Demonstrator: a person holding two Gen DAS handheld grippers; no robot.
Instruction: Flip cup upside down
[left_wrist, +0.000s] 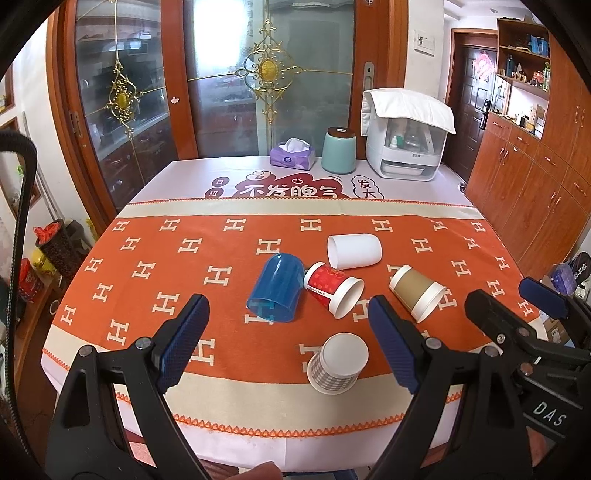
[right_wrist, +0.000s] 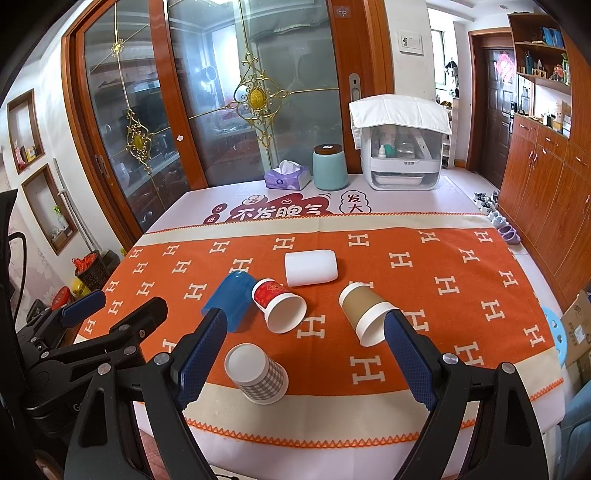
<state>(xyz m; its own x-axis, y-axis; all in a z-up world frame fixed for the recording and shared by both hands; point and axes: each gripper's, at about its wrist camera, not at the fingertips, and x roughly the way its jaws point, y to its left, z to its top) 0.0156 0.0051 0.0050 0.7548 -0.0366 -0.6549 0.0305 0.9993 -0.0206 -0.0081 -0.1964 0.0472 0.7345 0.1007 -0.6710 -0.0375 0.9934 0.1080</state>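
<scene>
I count five cups on my counter (left_wrist: 147, 206): four tipped over beyond the one checked cup (left_wrist: 338, 363) standing upside down, plus one tissue box (left_wrist: 292, 155) and one mint canister (left_wrist: 338, 150).

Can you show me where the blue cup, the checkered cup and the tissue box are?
blue cup (left_wrist: 277, 286): left wrist view, on its ribbed side.
checkered cup (left_wrist: 338, 363): left wrist view, on its upturned white bottom.
tissue box (right_wrist: 287, 177): right wrist view, on its purple front.

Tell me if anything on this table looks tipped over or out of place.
Four cups lie on their sides on the orange cloth: the blue cup, red cup, white cup and brown cup. Only the checkered cup stands, upside down. Nothing looks spilled.
</scene>
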